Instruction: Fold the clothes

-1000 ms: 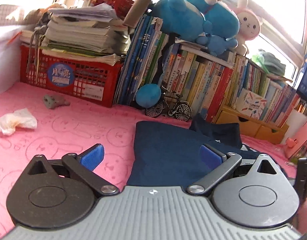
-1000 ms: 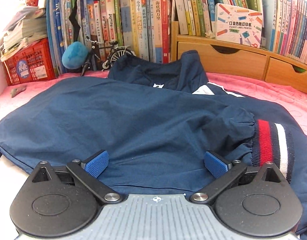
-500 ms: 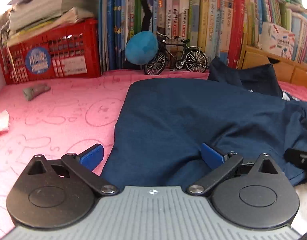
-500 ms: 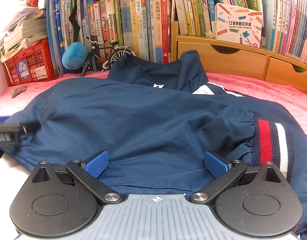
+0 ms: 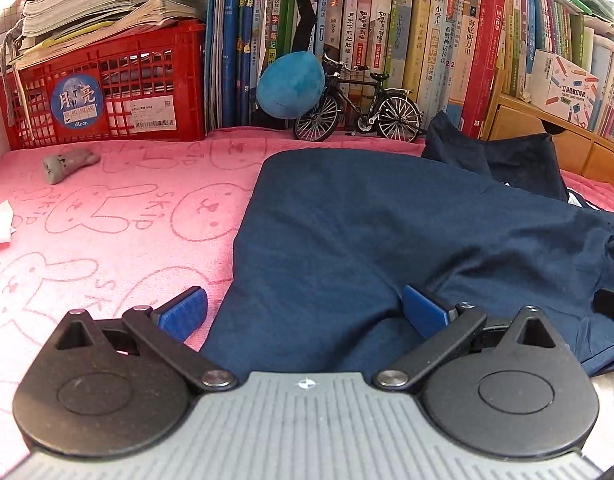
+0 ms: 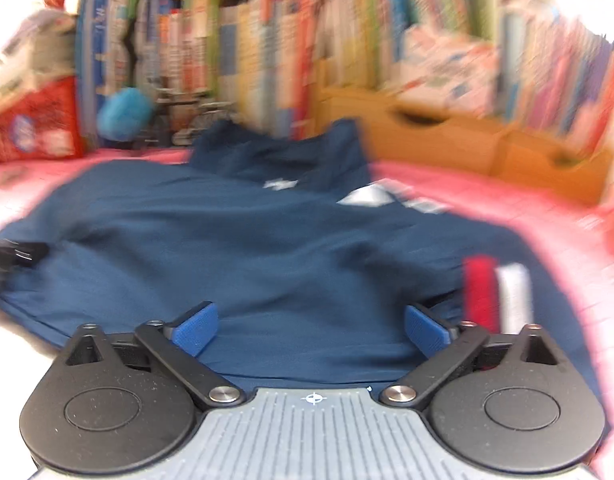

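Navy jacket [image 5: 387,240] lay spread on the pink rabbit-print blanket [image 5: 107,232] in the left wrist view, its near edge reaching under the left gripper [image 5: 303,312]. That gripper's tongs stood wide, with one blue pad [image 5: 185,312] over bare blanket just beside the cloth's left edge and the other pad over the navy fabric; nothing was pinched between them. Behind the jacket stood a model bicycle [image 5: 359,108], a blue plush ball [image 5: 291,84], a row of upright books [image 5: 407,48] and a red crate [image 5: 107,88] stacked with papers. A small grey object [image 5: 67,162] lay on the blanket near the crate.

From the right wrist view, heavily blurred, the jacket [image 6: 267,264] filled the middle ground, its collar toward the books [image 6: 247,40] and wooden drawers [image 6: 447,136]. A red and white striped cuff [image 6: 495,292] sat just beside the right pad. The right gripper [image 6: 311,330] was spread wide over the navy cloth, holding nothing. At the far left edge a dark piece of the left gripper showed against the fabric.
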